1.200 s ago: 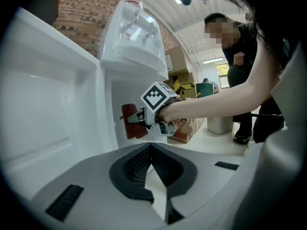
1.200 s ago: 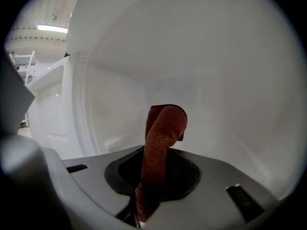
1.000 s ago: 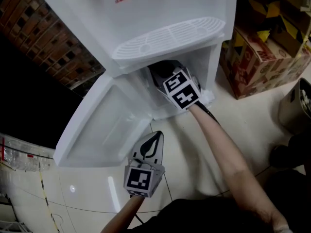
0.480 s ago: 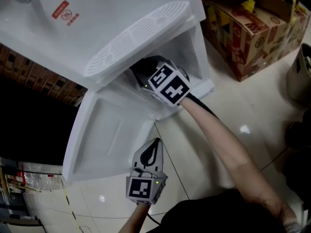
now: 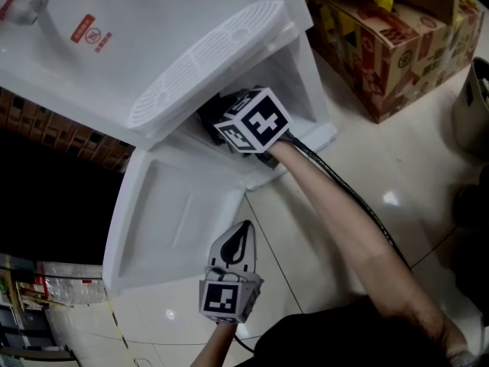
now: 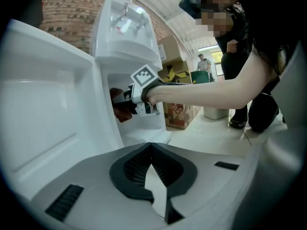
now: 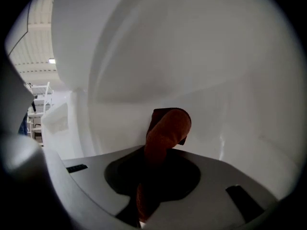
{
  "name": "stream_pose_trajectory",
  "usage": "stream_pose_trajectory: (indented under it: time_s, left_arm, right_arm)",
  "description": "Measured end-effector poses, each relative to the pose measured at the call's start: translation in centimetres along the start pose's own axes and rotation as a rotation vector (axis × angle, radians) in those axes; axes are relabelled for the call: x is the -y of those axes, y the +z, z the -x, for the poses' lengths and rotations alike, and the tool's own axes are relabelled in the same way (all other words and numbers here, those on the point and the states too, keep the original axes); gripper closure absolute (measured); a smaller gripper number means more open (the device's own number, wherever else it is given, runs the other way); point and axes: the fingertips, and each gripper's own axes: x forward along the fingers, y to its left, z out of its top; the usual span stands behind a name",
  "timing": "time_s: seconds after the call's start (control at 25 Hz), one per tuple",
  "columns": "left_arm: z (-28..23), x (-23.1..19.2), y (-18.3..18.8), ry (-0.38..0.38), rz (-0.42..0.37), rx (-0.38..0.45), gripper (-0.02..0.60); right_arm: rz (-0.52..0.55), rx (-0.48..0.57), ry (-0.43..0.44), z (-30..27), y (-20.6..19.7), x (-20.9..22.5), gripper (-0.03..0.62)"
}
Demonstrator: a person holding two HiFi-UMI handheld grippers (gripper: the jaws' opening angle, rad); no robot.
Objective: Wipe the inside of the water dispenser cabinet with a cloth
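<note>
Nearby, cardboard box (image 5: 397,44) beside water dispenser (image 5: 153,37); open door (image 5: 176,212) beside left hand-held gripper (image 5: 243,226).

Right gripper view sits seemingly inside cabinet (image 7: 201,71).

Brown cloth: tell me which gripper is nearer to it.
Right. The right gripper clamps the brown cloth inside the cabinet; the left gripper hangs outside, by the open door, empty.

Place: storeroom-like indoor space.
Landmark: tall white plastic water dispenser (image 5: 191,44).
Beside it: stacked printed brown cardboard boxes (image 5: 390,44).
Behind it: red brick wall (image 6: 67,13).
Under it: glossy pale tiled floor (image 5: 397,167).
</note>
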Motion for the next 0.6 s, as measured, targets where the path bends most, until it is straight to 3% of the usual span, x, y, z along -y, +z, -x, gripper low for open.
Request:
stream_pose_trajectory:
  time_s: [0.16,0.32,0.6]
  left_arm:
    - [0.3,-0.1,0.0,0.001,0.005,-0.001,0.606]
    - [0.4,-0.4,-0.6,0.007,0.016,-0.012,0.606]
    - [0.1,-0.4,-1.2,0.002,0.021,-0.019,0.606]
  right_arm:
    - [-0.088,-0.115,-0.04,-1.2,-6.5,2.3,0.52]
    - [-0.102,-0.203,-0.047,-2.3,-11.4,2.6,0.52]
    - [-0.07,-0.3,-0.066,-2.6,-15.4,3.1,0.52]
